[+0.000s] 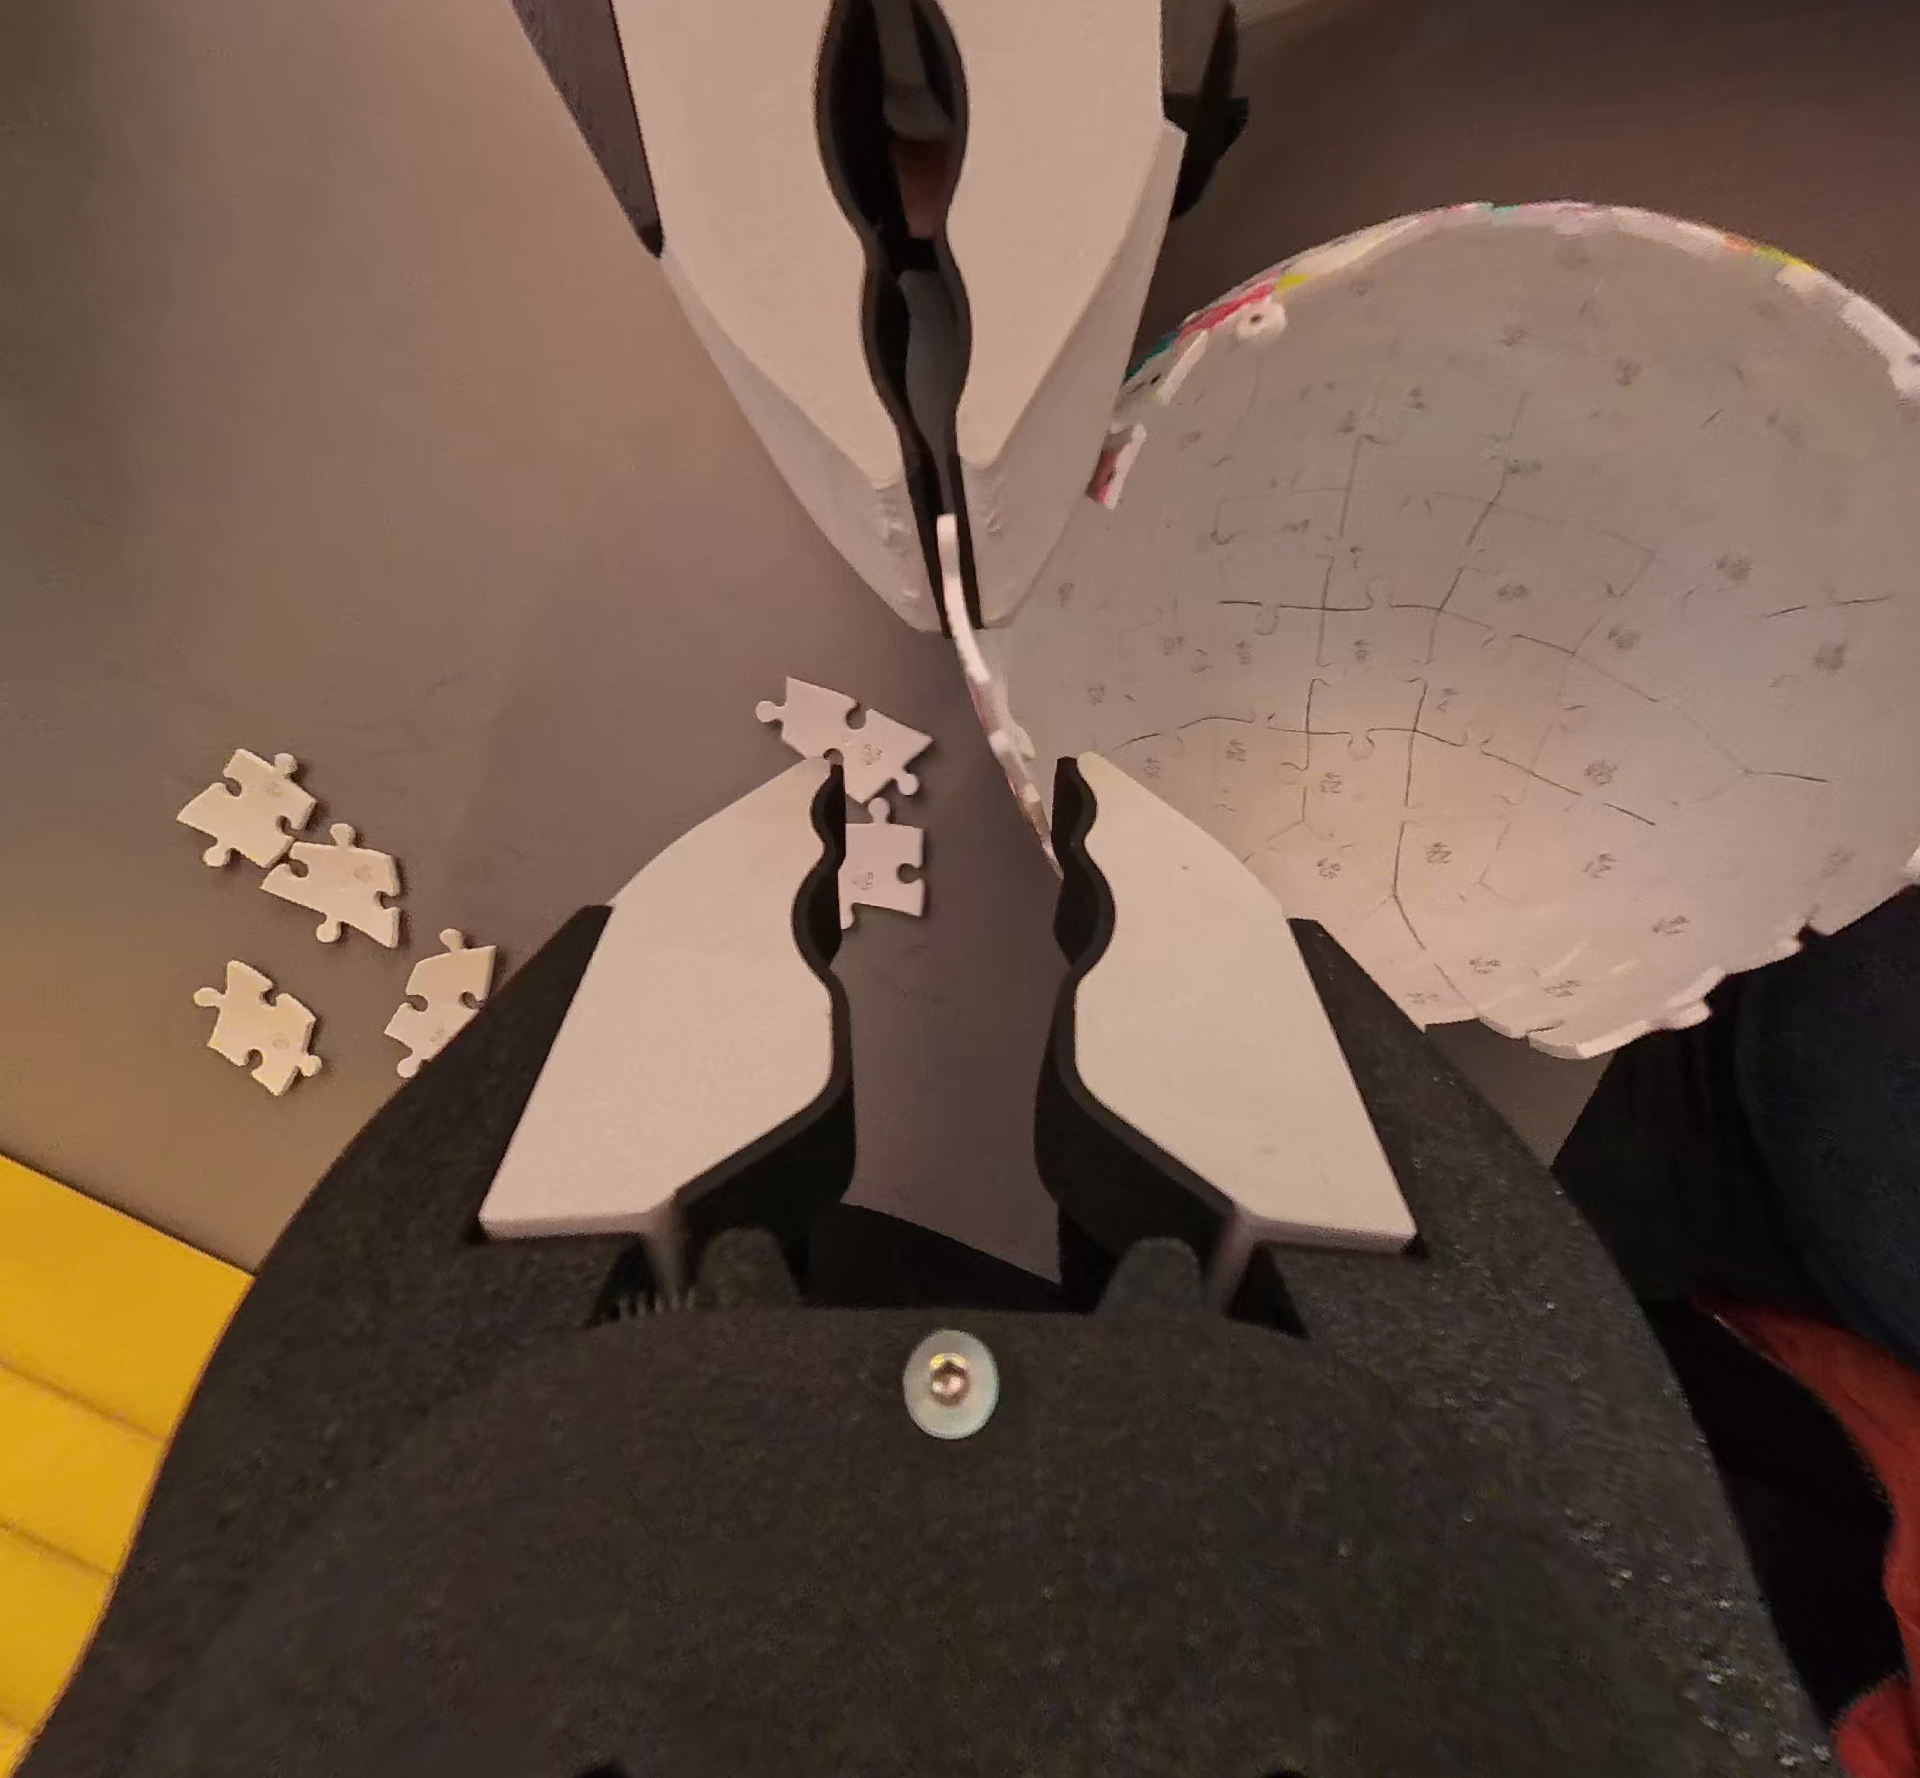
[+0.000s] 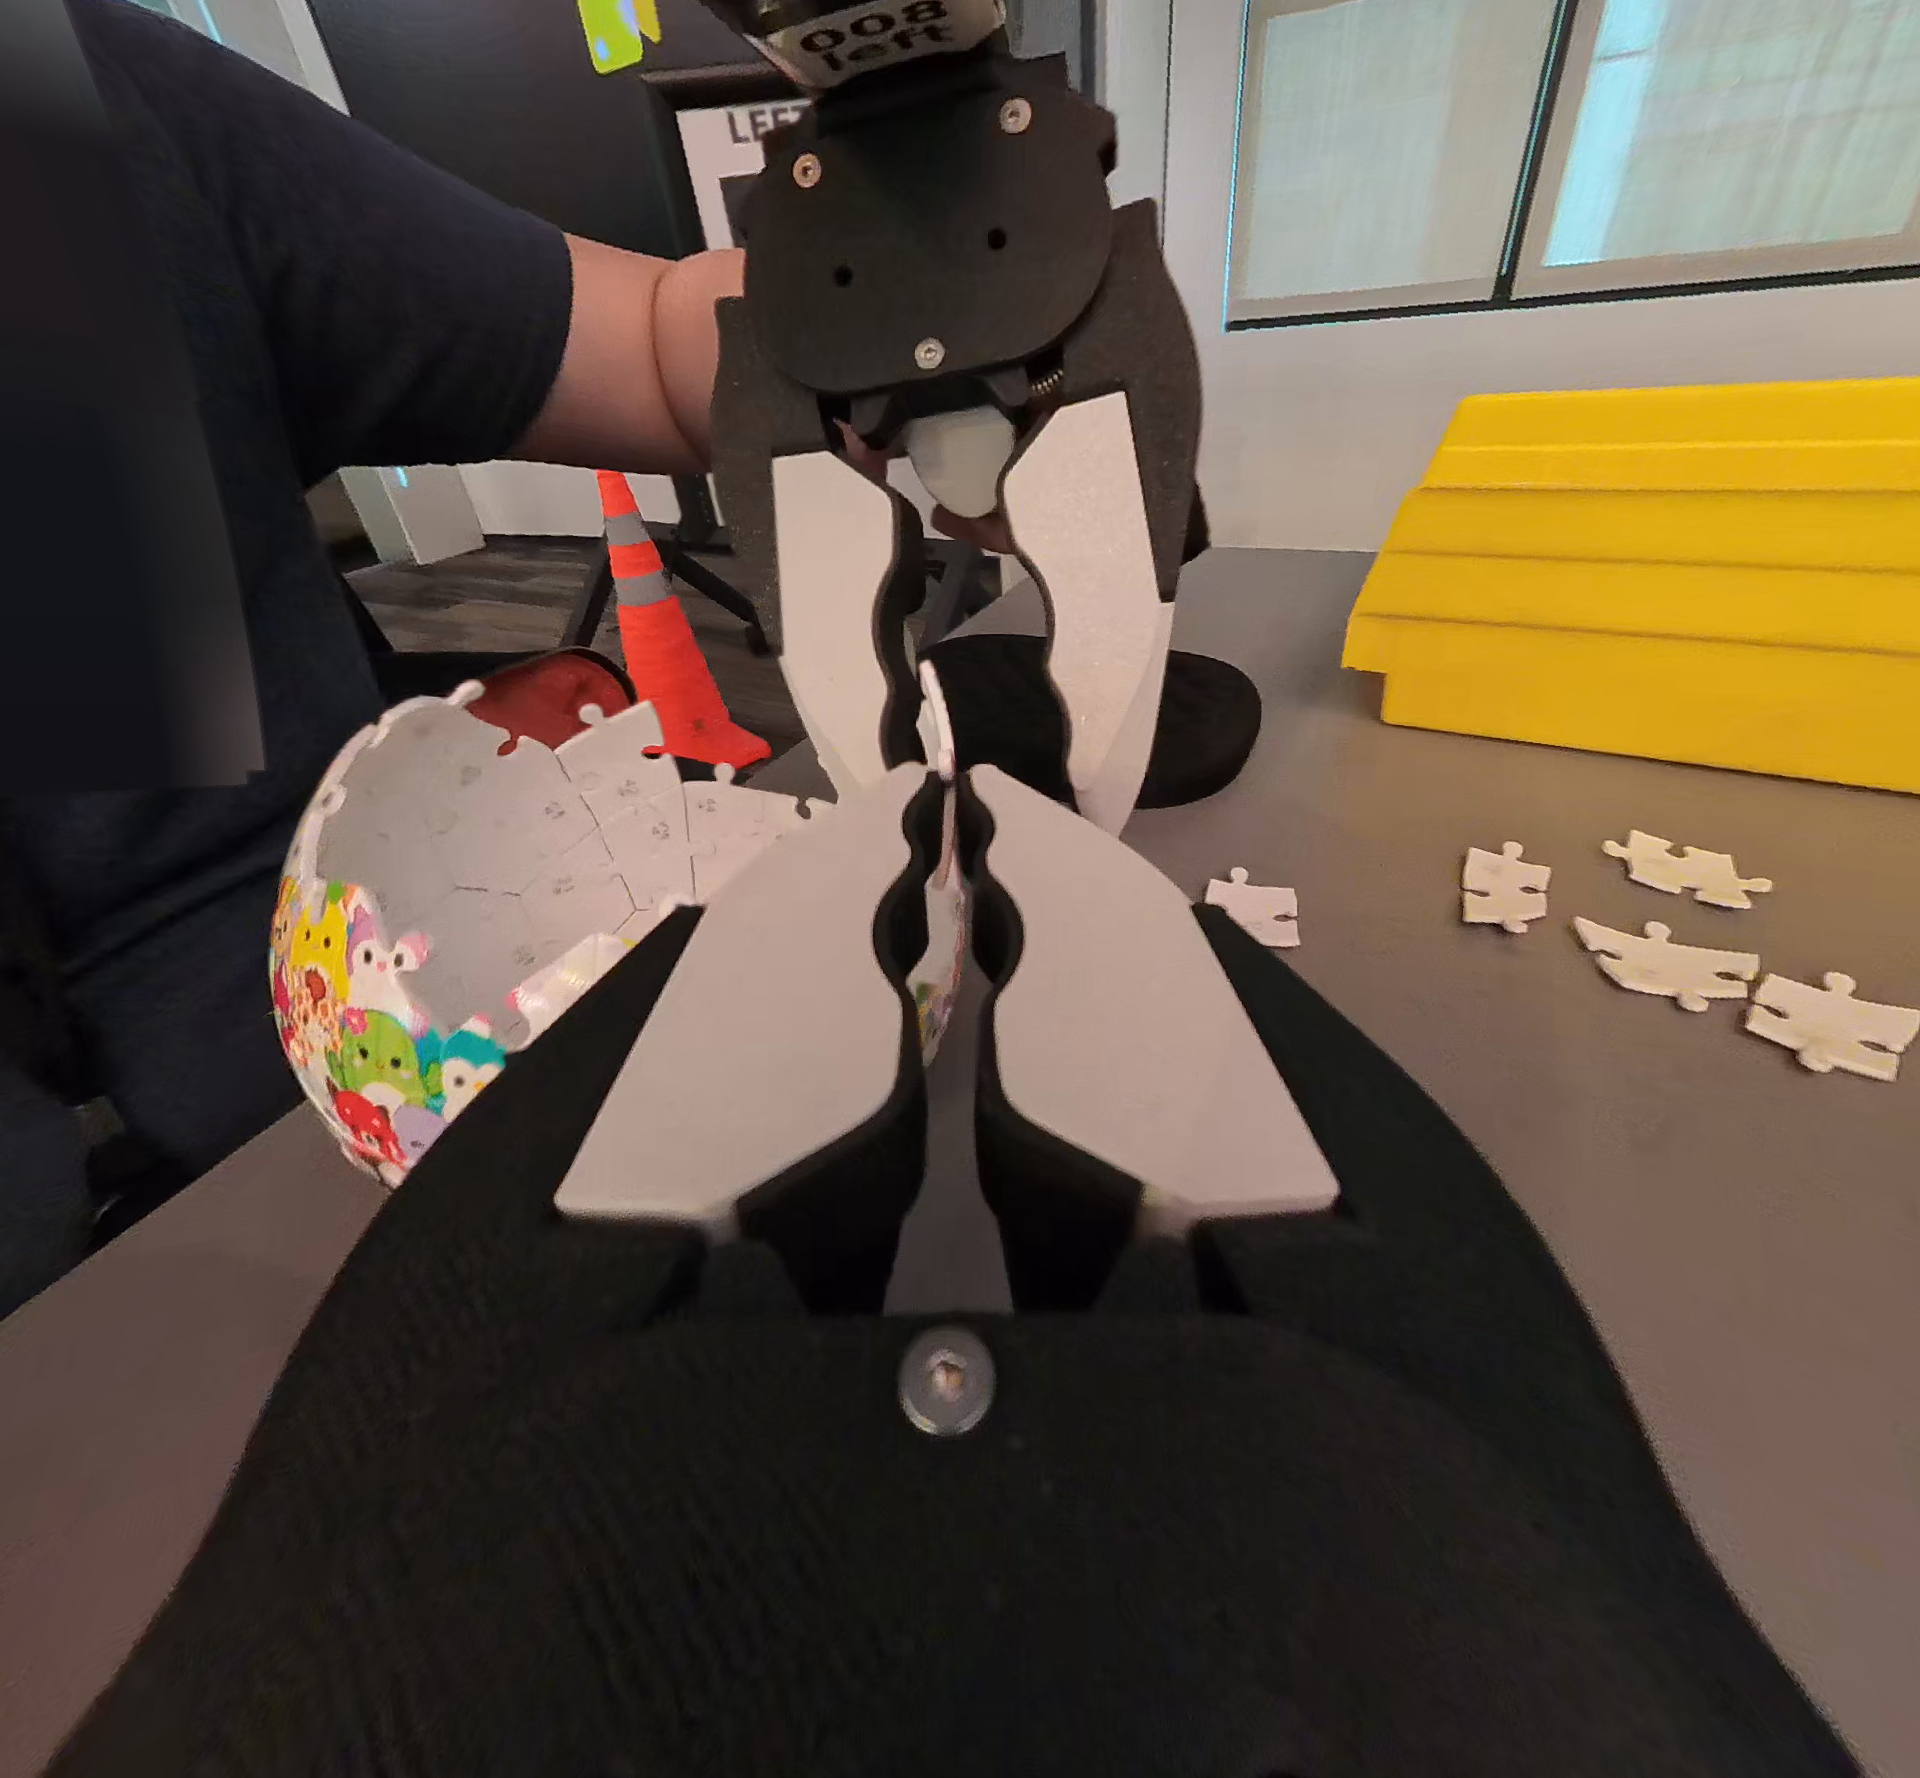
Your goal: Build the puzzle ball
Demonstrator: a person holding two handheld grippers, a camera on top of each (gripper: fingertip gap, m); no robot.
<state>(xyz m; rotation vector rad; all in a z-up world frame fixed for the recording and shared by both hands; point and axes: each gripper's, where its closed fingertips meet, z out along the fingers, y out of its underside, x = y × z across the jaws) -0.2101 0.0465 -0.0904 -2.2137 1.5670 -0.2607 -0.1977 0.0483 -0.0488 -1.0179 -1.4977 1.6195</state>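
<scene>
The partly built puzzle ball [image 1: 1507, 637] is an open white shell, held tilted above the grey table [image 1: 312, 378]. Its outside is colourful in the right wrist view [image 2: 395, 1032]. My right gripper [image 2: 948, 778] is shut on the shell's rim, seen edge-on between its fingers; it comes down from the top of the left wrist view [image 1: 951, 606]. My left gripper [image 1: 945, 783] is open, with the rim between its fingers, close to the right-hand one. It hangs from above in the right wrist view [image 2: 982, 762]. Several loose white pieces [image 1: 842, 741] lie face down on the table.
More loose pieces lie to the side [image 1: 291, 855] [image 2: 1662, 970], one alone nearer the grippers [image 2: 1257, 907]. A yellow stepped block [image 2: 1662, 565] stands at the table's far side. A person's arm [image 2: 623, 357] holds the left gripper. An orange cone [image 2: 665, 648] stands on the floor behind. My right fingertips sit around 4 cm from my left ones.
</scene>
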